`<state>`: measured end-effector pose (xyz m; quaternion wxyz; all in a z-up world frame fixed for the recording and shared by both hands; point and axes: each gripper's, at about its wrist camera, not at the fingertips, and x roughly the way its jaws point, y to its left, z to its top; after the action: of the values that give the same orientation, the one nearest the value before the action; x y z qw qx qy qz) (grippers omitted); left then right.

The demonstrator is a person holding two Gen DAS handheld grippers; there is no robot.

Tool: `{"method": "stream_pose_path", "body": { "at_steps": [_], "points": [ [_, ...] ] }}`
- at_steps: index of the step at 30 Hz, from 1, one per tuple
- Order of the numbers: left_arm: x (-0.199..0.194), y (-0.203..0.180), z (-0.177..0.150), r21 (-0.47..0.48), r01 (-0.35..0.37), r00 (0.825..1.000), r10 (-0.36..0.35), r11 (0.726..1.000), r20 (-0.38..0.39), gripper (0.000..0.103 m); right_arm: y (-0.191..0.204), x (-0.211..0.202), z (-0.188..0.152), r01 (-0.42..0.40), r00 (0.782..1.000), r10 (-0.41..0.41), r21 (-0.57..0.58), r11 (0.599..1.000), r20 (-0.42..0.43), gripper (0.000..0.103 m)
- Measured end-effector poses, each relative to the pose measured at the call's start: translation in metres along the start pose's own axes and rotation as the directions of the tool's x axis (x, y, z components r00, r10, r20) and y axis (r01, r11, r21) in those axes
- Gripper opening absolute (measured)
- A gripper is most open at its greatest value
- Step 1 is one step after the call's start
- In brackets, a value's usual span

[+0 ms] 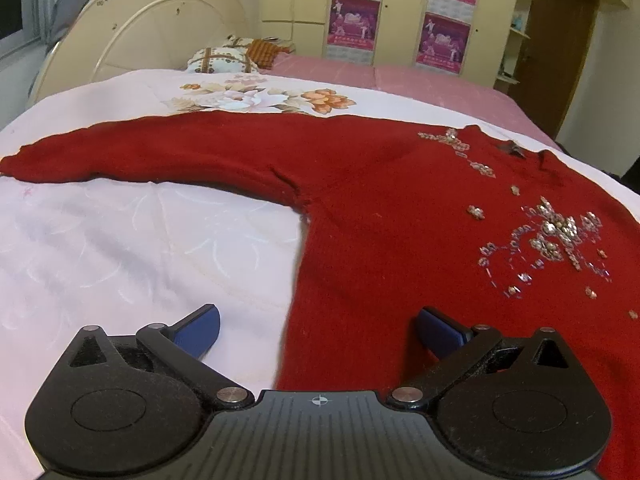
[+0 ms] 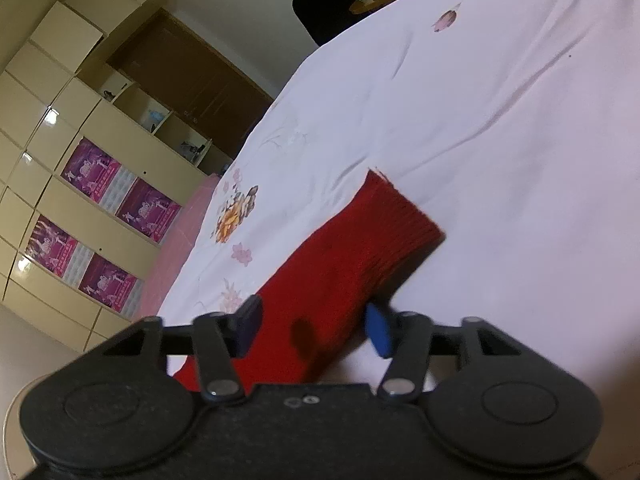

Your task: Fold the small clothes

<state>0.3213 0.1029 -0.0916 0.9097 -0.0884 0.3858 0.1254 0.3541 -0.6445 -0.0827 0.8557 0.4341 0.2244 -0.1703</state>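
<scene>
We see a dark red knitted sweater (image 1: pixel 360 200) with beaded, sequinned decoration (image 1: pixel 552 236) on its front lying flat on a bed covered by a pale pink floral bedspread (image 1: pixel 120 240). One long sleeve (image 1: pixel 120 152) stretches out to the left in the left wrist view, towards the cream rounded headboard (image 1: pixel 140 32).

Our left hand-held gripper (image 1: pixel 318 330) hangs just above the sweater's side edge with its blue fingers (image 1: pixel 200 328) spread wide and nothing between them; one finger is over the bedspread, the other over the red knit.

Our right hand-held gripper (image 2: pixel 314 330) is at the other sleeve (image 2: pixel 340 272), whose ribbed cuff (image 2: pixel 404 216) points away from the camera across the bedspread (image 2: pixel 500 120). Its fingers (image 2: pixel 378 334) stand apart on either side of the sleeve, and we cannot tell whether they touch the fabric. Cream wardrobe doors with purple posters (image 1: pixel 444 40) line the wall beyond the bed.
</scene>
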Motion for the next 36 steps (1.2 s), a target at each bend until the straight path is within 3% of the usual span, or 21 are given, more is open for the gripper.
{"method": "stream_pose_path", "body": {
  "at_steps": [1,2,3,6,9,11,14,17,21,23,25,26,27,28,29,31,33,36],
  "points": [
    [0.0,0.001,0.001,-0.006,-0.001,1.0,0.001,1.0,-0.001,0.103,-0.003,0.0,0.002,0.01,1.0,-0.01,0.001,1.0,0.006,0.033],
    [0.0,0.001,0.001,-0.001,-0.003,1.0,0.003,1.0,-0.004,0.103,-0.005,0.0,0.002,0.036,0.999,-0.036,-0.001,0.999,0.012,0.015],
    [0.001,0.001,0.003,0.01,-0.001,1.0,0.001,1.0,-0.008,0.103,-0.007,-0.001,0.002,0.065,0.998,-0.065,-0.007,0.998,0.014,0.005],
    [-0.006,0.004,0.006,0.031,-0.007,1.0,0.006,0.999,0.02,0.103,0.016,-0.009,0.0,0.144,0.989,-0.136,-0.138,0.98,0.067,0.007],
    [-0.014,0.013,0.009,0.038,-0.019,0.998,0.017,0.999,0.055,0.103,0.071,-0.019,-0.018,0.13,0.988,-0.091,-0.336,0.933,0.128,0.007],
    [-0.018,0.02,0.012,0.03,-0.009,0.998,0.007,1.0,0.064,0.103,0.122,-0.021,-0.048,0.064,0.995,-0.019,-0.482,0.874,0.098,0.007],
    [-0.024,0.029,0.017,0.016,0.007,0.997,-0.009,1.0,0.074,0.103,0.196,-0.018,-0.114,-0.099,0.995,0.09,-0.616,0.782,-0.046,0.006],
    [-0.035,0.039,0.022,-0.01,0.011,0.995,-0.01,1.0,0.101,0.103,0.258,-0.013,-0.186,-0.281,0.958,0.171,-0.629,0.725,-0.231,0.006],
    [-0.048,0.058,0.026,-0.064,0.01,0.992,-0.002,0.998,0.126,0.103,0.332,-0.013,-0.282,-0.476,0.871,0.229,-0.633,0.611,-0.434,0.006],
    [-0.049,0.066,0.026,-0.084,0.013,0.993,-0.003,0.996,0.116,0.103,0.363,-0.014,-0.33,-0.536,0.835,0.22,-0.652,0.537,-0.505,0.006],
    [-0.049,0.071,0.026,-0.101,0.018,0.994,-0.007,0.995,0.112,0.103,0.381,-0.01,-0.375,-0.561,0.811,0.154,-0.679,0.473,-0.564,0.008],
    [-0.05,0.072,0.026,-0.104,0.029,0.993,-0.017,0.994,0.116,0.103,0.387,-0.006,-0.397,-0.576,0.794,0.097,-0.691,0.437,-0.601,0.019],
    [-0.05,0.072,0.027,-0.106,0.04,0.992,-0.028,0.994,0.119,0.103,0.388,-0.008,-0.414,-0.584,0.793,0.094,-0.707,0.399,-0.602,0.036],
    [-0.051,0.072,0.028,-0.11,0.053,0.991,-0.039,0.992,0.126,0.103,0.39,-0.017,-0.42,-0.591,0.798,0.125,-0.727,0.35,-0.589,0.048],
    [-0.051,0.071,0.03,-0.115,0.081,0.989,-0.066,0.99,0.135,0.103,0.392,-0.024,-0.421,-0.609,0.788,0.134,-0.725,0.322,-0.602,0.055],
    [-0.044,0.063,0.036,-0.127,0.15,0.981,-0.132,0.98,0.141,0.103,0.387,-0.041,-0.402,-0.629,0.776,0.216,-0.701,0.335,-0.593,0.054],
    [-0.031,0.046,0.043,-0.131,0.238,0.966,-0.221,0.962,0.135,0.103,0.372,-0.057,-0.379,-0.607,0.794,0.249,-0.696,0.385,-0.554,0.054],
    [-0.005,0.007,0.055,-0.134,0.391,0.919,-0.378,0.911,0.113,0.102,0.349,-0.069,-0.343,-0.572,0.815,0.251,-0.661,0.485,-0.522,0.054]
  ]
}}
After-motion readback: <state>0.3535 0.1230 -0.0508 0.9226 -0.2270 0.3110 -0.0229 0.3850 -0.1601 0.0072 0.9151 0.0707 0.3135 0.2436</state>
